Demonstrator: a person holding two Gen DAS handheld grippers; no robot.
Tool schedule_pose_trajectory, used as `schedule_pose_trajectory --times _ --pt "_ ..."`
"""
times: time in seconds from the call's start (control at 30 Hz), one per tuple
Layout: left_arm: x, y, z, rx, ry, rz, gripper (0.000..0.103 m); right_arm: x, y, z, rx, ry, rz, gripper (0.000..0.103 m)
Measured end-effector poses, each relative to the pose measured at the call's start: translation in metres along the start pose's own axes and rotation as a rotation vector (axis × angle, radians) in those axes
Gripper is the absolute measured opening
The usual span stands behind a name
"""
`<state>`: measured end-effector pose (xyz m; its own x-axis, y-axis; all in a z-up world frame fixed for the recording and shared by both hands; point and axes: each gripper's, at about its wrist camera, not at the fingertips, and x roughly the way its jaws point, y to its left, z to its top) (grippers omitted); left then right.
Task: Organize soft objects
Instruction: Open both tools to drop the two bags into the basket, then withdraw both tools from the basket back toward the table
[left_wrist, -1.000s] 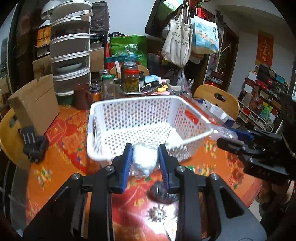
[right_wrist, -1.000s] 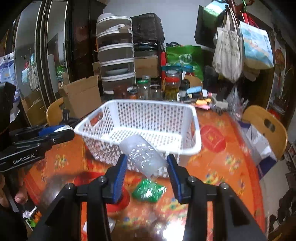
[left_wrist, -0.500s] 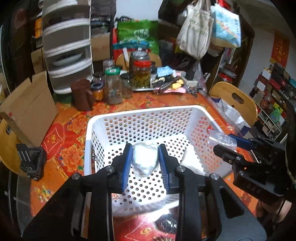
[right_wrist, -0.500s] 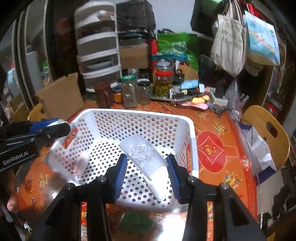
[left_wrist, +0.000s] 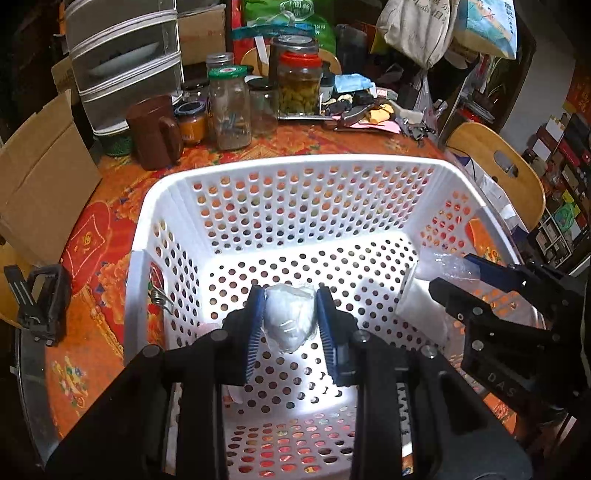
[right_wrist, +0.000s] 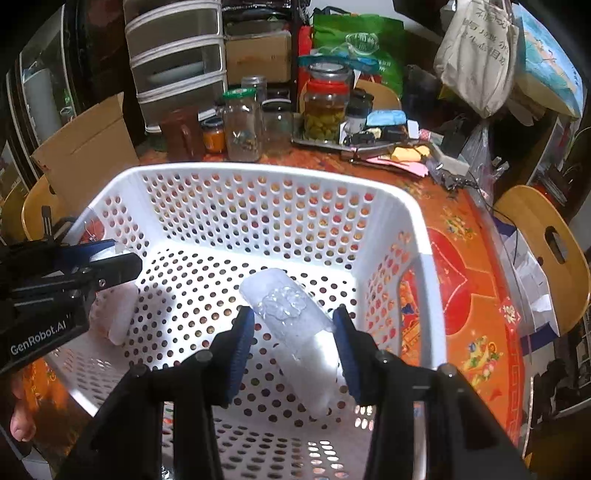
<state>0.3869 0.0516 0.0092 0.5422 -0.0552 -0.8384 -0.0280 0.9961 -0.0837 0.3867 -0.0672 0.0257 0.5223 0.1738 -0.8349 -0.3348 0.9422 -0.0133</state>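
A white perforated basket (left_wrist: 295, 166) (right_wrist: 417, 221) stands on the orange floral table. My left gripper (left_wrist: 290, 325) is shut on a white soft packet (left_wrist: 290, 319) and holds it inside the basket above the floor. My right gripper (right_wrist: 295, 332) is shut on a long clear-wrapped white packet (right_wrist: 295, 325), also inside the basket, tilted. The right gripper also shows in the left wrist view (left_wrist: 458, 277) at the basket's right side, and the left gripper in the right wrist view (right_wrist: 110, 258) at the left side.
Glass jars (left_wrist: 229, 107), a brown mug (left_wrist: 155, 133) and a grey drawer unit (left_wrist: 122, 62) stand behind the basket. A cardboard box (left_wrist: 40, 177) is at the left and a wooden chair (left_wrist: 498, 170) at the right. A black clip (left_wrist: 40, 299) lies left of the basket.
Both grippers have moved forward from in front of the basket to over its rim and down inside it, each still holding its packet.
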Motion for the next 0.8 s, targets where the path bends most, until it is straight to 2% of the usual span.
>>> schedule_pose_trajectory --times 0.37,0.43,0.47,0.53,0.6,0.73,0.8 --pt "0.007 0.003 -0.003 -0.007 0.006 0.012 0.027 0.004 0.002 0.0 0.003 -0.002 0.006 0.043" --pt "0.007 0.003 -0.004 -0.006 0.008 0.012 0.029 0.004 0.001 0.0 0.006 -0.002 0.006 0.048" --pt "0.007 0.003 -0.004 -0.006 0.008 0.01 0.032 0.004 0.001 0.0 0.009 -0.002 0.005 0.052" --pt "0.005 0.003 -0.005 -0.007 -0.003 0.011 0.052 0.003 0.0 0.0 0.014 -0.008 0.007 0.056" --pt "0.002 0.002 -0.005 -0.006 -0.017 0.008 0.064 0.001 -0.001 -0.001 0.014 -0.012 0.011 0.062" --pt "-0.01 0.001 -0.004 -0.004 -0.05 -0.002 0.08 -0.006 -0.002 -0.003 0.014 -0.029 0.009 0.074" --pt "-0.019 0.001 -0.005 0.002 -0.072 -0.002 0.088 -0.011 -0.004 -0.003 0.018 -0.041 0.01 0.084"
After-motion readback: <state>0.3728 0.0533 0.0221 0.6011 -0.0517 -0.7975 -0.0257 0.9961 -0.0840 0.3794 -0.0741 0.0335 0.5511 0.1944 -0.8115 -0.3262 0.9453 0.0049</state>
